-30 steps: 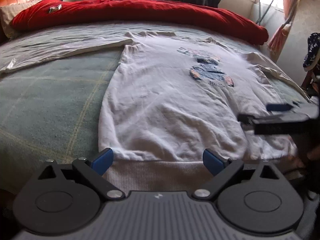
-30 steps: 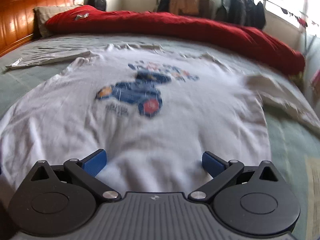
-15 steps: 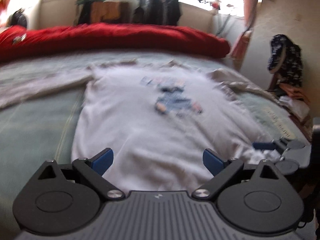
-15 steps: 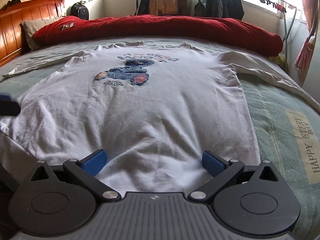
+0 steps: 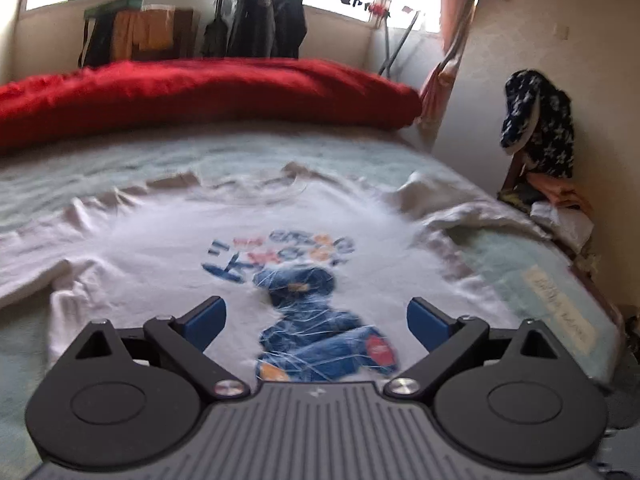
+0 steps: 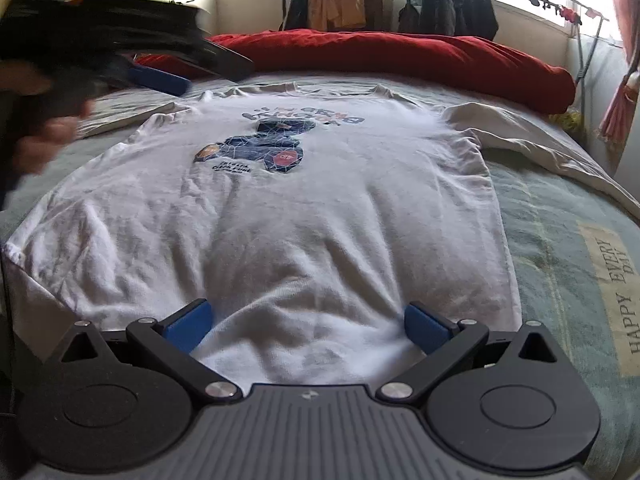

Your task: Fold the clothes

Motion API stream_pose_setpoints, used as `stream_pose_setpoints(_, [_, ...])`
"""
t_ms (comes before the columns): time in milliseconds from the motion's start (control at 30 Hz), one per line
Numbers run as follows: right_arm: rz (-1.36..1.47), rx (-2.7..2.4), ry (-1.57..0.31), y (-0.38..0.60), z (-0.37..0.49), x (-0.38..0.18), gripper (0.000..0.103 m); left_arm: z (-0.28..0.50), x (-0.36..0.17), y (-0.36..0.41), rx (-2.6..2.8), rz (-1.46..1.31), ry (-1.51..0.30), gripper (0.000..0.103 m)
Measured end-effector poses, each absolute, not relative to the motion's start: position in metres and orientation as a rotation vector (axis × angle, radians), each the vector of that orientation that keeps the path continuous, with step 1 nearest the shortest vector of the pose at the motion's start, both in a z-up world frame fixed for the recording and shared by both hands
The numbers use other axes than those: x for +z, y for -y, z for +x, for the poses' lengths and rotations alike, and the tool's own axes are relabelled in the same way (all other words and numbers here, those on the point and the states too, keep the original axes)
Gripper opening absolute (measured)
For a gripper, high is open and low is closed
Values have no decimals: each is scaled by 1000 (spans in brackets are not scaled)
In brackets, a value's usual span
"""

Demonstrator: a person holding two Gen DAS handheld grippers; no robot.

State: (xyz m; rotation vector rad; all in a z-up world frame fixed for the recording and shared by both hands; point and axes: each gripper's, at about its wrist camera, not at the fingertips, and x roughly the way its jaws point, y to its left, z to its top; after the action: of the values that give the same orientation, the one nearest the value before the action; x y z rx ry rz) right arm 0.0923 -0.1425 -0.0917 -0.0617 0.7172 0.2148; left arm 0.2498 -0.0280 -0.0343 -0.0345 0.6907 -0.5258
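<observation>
A white long-sleeved shirt (image 6: 320, 208) with a blue print (image 6: 260, 148) lies flat, front up, on the bed. My right gripper (image 6: 307, 325) is open low over the hem, with cloth between its spread fingers but not pinched. My left gripper (image 5: 316, 322) is open and hovers above the chest print (image 5: 316, 320), holding nothing. In the right wrist view it shows blurred at the upper left, one blue pad (image 6: 160, 78) visible and a hand (image 6: 44, 136) behind it. One sleeve (image 6: 540, 144) trails to the right and the other sleeve (image 6: 120, 116) lies to the left.
A red duvet (image 6: 400, 56) is bunched along the far side of the bed. The green bed cover (image 6: 560, 240) carries a "HAPPY EVERY DAY" label (image 6: 612, 292) on the right. A pile of clothes (image 5: 540, 132) leans against the wall beyond the bed's right edge.
My left gripper has lifted from the hem and swung forward over the shirt to above the print. My right gripper has drawn back to the hem. Both stay open.
</observation>
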Motion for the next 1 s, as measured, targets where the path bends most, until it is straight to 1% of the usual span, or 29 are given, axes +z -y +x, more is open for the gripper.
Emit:
stream_pose_setpoints(100, [-87,230,-722,142,95,-90,103,262,-63,23,-527,-51,-768,97])
stream_pose_setpoints(233, [-69,280,-803,151,113,-76,103,261,-66,17,-543,-66,-758,97])
stream_pose_setpoints(300, [-53,296,-803,160,129,-62,103,262,-67,15,-552,-76,-758,99])
stream_pose_setpoints(433, [-63,296,-741,175,173,-28,103,260,-66,16,-550,-57,-753,99])
stream_pose_setpoints(600, [-11,296,-706,197,262,10,103,262,-58,10,-509,-59,-737,99])
stream_pose_setpoints(700, [-18,239,-733,211,326,15,103,262,-53,1,-480,-53,-713,99])
stream_pose_setpoints(800, [-23,204,-808,230,387,9,103,268,-56,-9,-462,-78,-720,99])
stream_pose_setpoints(900, [-42,189,-833,244,428,0,103,277,-66,-14,-453,-101,-752,99])
stream_pose_setpoints(1000, [9,220,-858,253,456,-15,103,279,-71,-12,-457,-87,-744,100])
